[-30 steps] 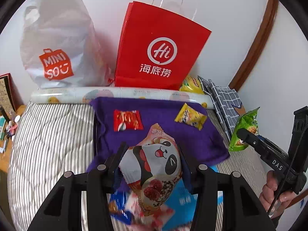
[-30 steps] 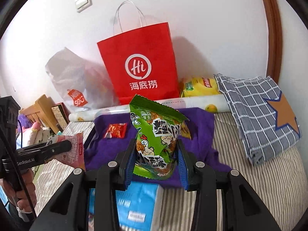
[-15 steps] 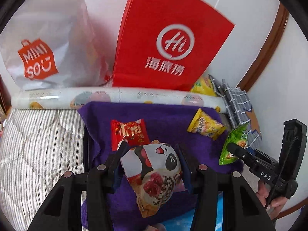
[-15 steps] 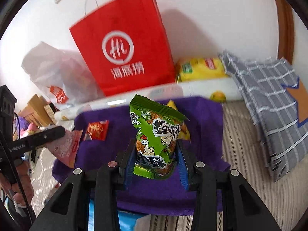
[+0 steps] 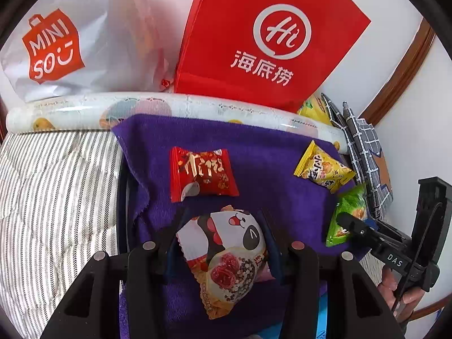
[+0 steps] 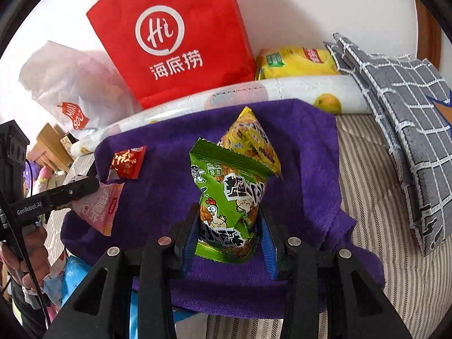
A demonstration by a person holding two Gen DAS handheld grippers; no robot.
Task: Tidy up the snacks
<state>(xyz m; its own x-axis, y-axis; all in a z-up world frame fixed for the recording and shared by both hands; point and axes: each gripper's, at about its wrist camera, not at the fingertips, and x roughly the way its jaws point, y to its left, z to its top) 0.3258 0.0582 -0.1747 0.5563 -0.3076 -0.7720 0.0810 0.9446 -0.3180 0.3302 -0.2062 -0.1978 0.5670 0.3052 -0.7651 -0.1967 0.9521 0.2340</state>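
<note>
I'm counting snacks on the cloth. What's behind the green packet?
A yellow packet lies on the purple cloth right behind the green packet; its lower part is covered, so contact can't be judged.

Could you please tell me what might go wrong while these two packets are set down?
The jaws of the right tool have just been opening around the green packet; it may tip onto the yellow packet right behind. The left tool could drop the panda packet onto the red packet.
</note>
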